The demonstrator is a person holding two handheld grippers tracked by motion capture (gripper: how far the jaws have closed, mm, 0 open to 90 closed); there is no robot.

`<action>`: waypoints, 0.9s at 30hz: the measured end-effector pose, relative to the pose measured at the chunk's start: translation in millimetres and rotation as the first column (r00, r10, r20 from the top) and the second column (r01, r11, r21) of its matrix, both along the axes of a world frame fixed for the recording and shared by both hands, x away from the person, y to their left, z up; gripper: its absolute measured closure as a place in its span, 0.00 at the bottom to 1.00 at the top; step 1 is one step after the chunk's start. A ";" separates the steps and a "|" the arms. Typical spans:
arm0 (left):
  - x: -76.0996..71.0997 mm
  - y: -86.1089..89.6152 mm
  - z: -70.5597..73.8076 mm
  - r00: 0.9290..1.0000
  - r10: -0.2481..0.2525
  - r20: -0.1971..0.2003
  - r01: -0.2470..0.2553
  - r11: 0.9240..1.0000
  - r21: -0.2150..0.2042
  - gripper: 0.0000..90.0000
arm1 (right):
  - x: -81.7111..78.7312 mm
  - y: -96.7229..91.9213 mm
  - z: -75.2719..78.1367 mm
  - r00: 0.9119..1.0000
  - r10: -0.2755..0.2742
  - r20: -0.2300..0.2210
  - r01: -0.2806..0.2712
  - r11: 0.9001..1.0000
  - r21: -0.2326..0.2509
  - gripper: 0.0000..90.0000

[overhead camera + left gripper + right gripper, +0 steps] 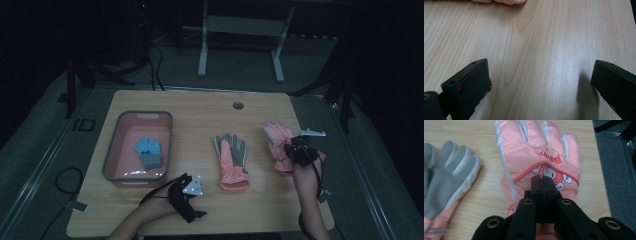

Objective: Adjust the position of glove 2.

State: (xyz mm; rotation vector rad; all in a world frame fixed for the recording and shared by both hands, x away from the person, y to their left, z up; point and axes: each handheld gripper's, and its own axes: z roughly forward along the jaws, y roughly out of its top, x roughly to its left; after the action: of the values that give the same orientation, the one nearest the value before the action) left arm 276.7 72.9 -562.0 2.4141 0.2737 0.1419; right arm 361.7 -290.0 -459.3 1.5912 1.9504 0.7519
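A dim room surrounds a pale wooden table (200,107), with a grey floor and a white frame stand behind it. Nearest the person, the left gripper (187,192) rests low on the front edge of the table, its jaws standing wide apart over bare wood with nothing between them.

To the right, the right gripper (543,180) has its jaws pressed together on the back of the pink ski glove (536,152), pinching a fold of fabric just below the printed cartoon face. From the high view that glove (278,142) lies near the table's right edge, and it may already be partly lifted, though the dark picture does not settle this.

The pinch is small and central, so the glove will probably hang and swing. A slow carry, kept high enough that the fingers and cuff clear the second glove, would suit, with the pinch held firm until the glove is over wherever it is to go.

In the middle lies the other glove (231,160), grey palm up, pink cuff toward the person. Farther left sits a pink bin (111,150) with a grey rim, holding a small blue knitted glove (148,152).

The right gripper view gives the lettering, the cartoon and the exact pinch point. The high view gives the bin and the layout. The left gripper view adds a pink cuff edge (501,1) at its top.
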 end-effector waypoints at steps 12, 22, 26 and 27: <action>-0.8 -0.1 0.8 1.000 -0.006 0.007 0.006 1.000 0.004 0.03 | -18.2 11.2 -32.2 0.997 -0.077 -0.029 0.079 0.994 0.080 0.99; -1.4 -0.8 0.0 1.000 -0.004 0.003 0.004 1.000 0.001 0.03 | -17.3 9.7 -59.2 0.993 -0.099 -0.061 0.104 0.991 0.089 0.97; -1.2 -0.6 0.5 1.000 -0.008 0.005 0.008 1.000 0.004 0.03 | -15.8 7.4 -56.1 0.996 -0.059 -0.069 0.065 0.994 0.089 0.91; -1.5 -0.5 0.7 1.000 -0.007 0.005 0.007 1.000 0.002 0.03 | -16.0 6.1 -53.5 0.998 -0.032 -0.055 0.037 0.995 0.091 0.88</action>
State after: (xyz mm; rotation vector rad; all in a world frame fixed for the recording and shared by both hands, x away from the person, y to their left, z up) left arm 275.1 72.4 -561.3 2.4166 0.2631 0.1456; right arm 345.7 -283.8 -512.8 1.7123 1.9456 0.8032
